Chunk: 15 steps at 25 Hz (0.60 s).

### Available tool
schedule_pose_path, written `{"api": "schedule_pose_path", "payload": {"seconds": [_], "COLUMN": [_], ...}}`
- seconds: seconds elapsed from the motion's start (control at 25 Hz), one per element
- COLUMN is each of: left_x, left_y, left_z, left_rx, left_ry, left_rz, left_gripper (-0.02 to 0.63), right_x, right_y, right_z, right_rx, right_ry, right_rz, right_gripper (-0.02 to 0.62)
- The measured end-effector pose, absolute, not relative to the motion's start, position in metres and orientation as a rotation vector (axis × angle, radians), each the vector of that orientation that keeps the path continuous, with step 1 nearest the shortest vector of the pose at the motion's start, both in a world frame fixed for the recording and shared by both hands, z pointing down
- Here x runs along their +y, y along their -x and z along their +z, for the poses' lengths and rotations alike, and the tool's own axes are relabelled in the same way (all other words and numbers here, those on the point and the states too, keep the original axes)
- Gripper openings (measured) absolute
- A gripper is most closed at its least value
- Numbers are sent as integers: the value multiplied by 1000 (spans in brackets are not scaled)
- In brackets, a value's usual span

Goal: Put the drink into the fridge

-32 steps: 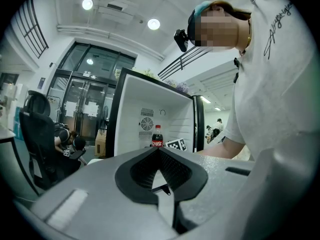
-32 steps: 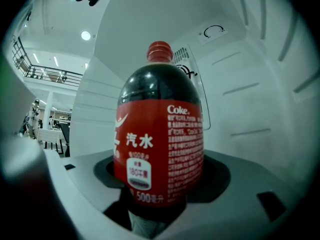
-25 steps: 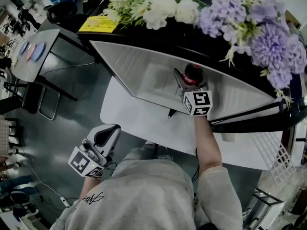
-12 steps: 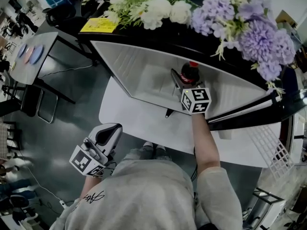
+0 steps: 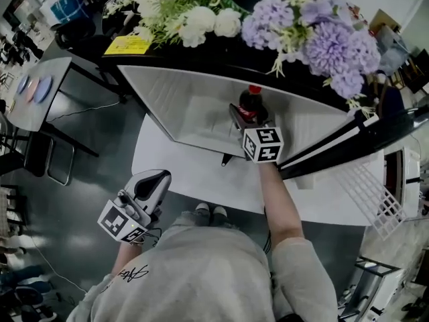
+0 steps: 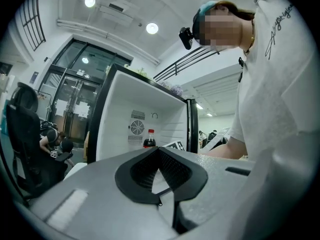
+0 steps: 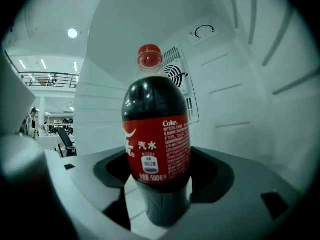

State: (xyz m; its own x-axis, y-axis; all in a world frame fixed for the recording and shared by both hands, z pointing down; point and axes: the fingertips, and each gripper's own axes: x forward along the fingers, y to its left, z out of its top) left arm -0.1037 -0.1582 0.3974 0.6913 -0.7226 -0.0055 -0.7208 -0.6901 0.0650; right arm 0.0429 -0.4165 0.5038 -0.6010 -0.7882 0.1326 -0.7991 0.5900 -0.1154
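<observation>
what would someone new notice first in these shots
A red-labelled cola bottle stands out, clamped upright in the right gripper inside the open white fridge. A big spray of purple and white flowers lies across the fridge's top. The left gripper hangs low at the person's side.

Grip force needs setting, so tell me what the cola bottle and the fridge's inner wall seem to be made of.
The cola bottle looks like clear glossy plastic: sharp highlights on its dark shoulder, thin printed label. The fridge's inner wall is probably white moulded plastic, smooth and satin, with ridges formed into it.
</observation>
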Motion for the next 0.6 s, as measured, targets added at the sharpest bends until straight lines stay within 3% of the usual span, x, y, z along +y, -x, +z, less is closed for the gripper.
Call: {"api": "schedule_pose_path", "payload": {"seconds": [0.6], "left_x": [-168], "left_y": [85], "left_z": [396], "left_rx": [-1117], "left_ry": [-2884], "left_rz": [-59], "left_gripper": [3], "right_x": [-391], "right_y": [-62], "right_z": [486], "right_rx": [-2768], "right_ry": [-1403], "right_rz": [282], "right_gripper": [307]}}
